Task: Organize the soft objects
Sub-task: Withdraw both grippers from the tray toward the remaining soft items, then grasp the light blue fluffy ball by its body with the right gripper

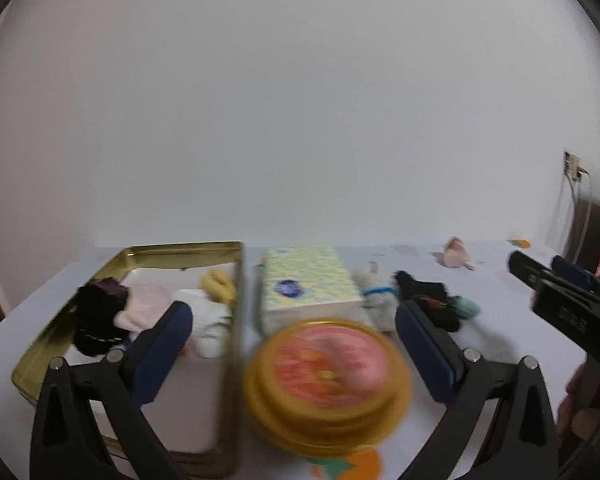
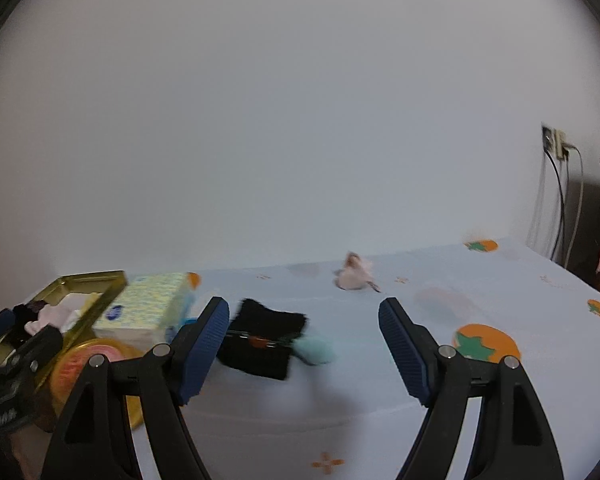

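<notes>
Both hand-held grippers — left (image 1: 294, 330), right (image 2: 304, 320) — gape wide, holding nothing. We judge it half done: several soft pieces already sit in the gold tin (image 1: 160, 250), while the black sock (image 2: 266, 338), a grey plush (image 1: 374, 294) and a far pink toy (image 2: 356, 272) wait on the worktop (image 2: 480, 292) — fruit-print cloth, bare white wall behind.

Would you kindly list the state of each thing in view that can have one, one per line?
left gripper: open, holding nothing.
right gripper: open, holding nothing.
gold tin: open, lidless, soft items inside.
tissue box: lying flat beside the tin.
round gold lid: lying flat on the table, blurred.
black sock: loose on the table, outside the tin.
pink soft toy: loose on the table, far from the tin.
</notes>
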The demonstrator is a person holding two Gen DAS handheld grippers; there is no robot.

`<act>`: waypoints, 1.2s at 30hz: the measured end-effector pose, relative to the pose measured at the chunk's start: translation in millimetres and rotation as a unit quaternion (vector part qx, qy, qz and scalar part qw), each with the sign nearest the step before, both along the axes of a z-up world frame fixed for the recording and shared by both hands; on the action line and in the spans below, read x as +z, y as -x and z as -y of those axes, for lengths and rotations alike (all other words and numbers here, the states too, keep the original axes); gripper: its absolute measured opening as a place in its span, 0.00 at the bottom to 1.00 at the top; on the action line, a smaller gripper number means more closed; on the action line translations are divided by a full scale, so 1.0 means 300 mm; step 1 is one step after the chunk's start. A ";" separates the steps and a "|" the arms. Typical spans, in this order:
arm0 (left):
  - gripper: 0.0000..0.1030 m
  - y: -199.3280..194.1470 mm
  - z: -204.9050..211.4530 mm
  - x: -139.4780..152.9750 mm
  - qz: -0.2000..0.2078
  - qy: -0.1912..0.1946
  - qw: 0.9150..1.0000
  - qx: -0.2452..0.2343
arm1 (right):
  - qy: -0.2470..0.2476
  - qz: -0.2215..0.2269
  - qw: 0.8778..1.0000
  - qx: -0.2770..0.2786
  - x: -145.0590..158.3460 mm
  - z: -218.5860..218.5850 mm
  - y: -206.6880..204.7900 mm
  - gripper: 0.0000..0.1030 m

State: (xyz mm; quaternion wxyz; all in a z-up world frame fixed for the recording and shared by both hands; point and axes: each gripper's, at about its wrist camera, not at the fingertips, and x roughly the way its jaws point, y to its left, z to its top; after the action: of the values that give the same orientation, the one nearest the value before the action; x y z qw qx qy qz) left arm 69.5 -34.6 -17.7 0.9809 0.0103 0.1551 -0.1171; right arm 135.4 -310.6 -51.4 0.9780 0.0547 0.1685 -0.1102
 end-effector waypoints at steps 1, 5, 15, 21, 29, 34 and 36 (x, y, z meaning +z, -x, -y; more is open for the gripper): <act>1.00 0.009 0.023 0.001 0.000 -0.001 1.000 -0.008 | -0.005 -0.006 1.000 -0.003 -0.002 0.018 -0.004 0.77; 1.00 0.042 0.107 0.003 -0.001 -0.009 0.999 -0.036 | -0.037 -0.027 0.999 -0.012 -0.017 0.099 -0.024 0.77; 1.00 0.062 0.185 -0.001 -0.006 -0.021 0.998 -0.063 | -0.110 -0.105 0.987 0.052 -0.086 0.177 -0.164 0.77; 1.00 0.029 0.148 -0.012 -0.032 0.006 0.998 -0.050 | -0.033 -0.139 0.980 0.139 -0.097 0.094 -0.284 0.50; 1.00 0.012 0.141 -0.022 -0.047 0.013 0.998 -0.049 | -0.093 -0.183 0.974 0.100 -0.146 0.261 -0.299 0.49; 1.00 0.000 0.137 -0.028 -0.058 0.016 0.997 -0.048 | -0.123 -0.189 0.967 0.115 -0.160 0.282 -0.300 0.49; 1.00 -0.005 0.136 -0.031 -0.063 0.016 0.997 -0.048 | -0.115 -0.201 0.962 0.143 -0.165 0.239 -0.316 0.49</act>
State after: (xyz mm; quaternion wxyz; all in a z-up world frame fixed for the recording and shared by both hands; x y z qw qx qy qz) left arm 70.9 -75.4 -27.1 0.9624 -0.0057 0.2143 -0.1667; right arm 230.1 -382.3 -101.1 0.9168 0.1191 0.3790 0.0420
